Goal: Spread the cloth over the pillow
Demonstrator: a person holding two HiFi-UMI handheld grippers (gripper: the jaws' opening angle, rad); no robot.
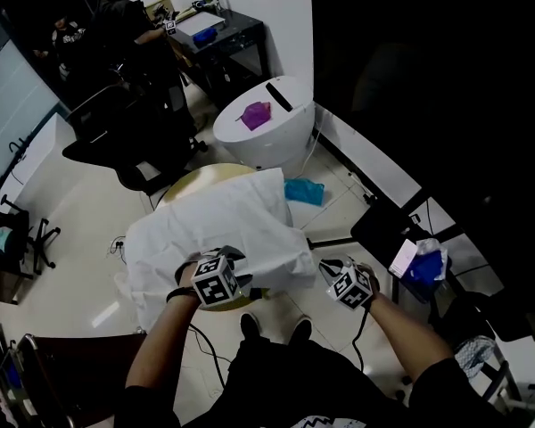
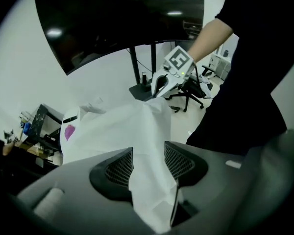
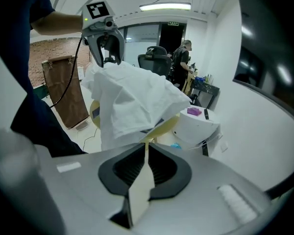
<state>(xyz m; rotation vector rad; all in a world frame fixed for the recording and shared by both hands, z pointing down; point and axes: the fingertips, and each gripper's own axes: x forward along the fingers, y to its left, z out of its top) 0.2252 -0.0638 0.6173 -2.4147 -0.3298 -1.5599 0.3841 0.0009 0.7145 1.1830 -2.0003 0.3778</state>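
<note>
Pale office floor point(image 1: 71, 239) spreads under a round yellow table point(image 1: 201, 175), and on that table the white cloth point(image 1: 223, 230) lies heaped over a bulky shape; whatever pillow sits beneath is covered, so I cannot pick it out. From my end the left gripper point(image 1: 225, 257) sits at the cloth's near edge with its jaws wide apart, and a loose bunch of the cloth runs up between them without being squeezed. My right gripper point(image 1: 326, 269) is at the cloth's near right corner. Its jaws are drawn almost together on a thin fold of the same cloth, which stretches from there up to the heap. Behind the table stands a white rounded bin point(image 1: 276, 141) with a purple scrap point(image 1: 255, 114) on top, and a blue bundle point(image 1: 303, 191) lies on the floor beside it. Further back a black office chair point(image 1: 125, 141) stands near a dark desk point(image 1: 223, 29), with a person point(image 1: 116, 16) at it
</note>
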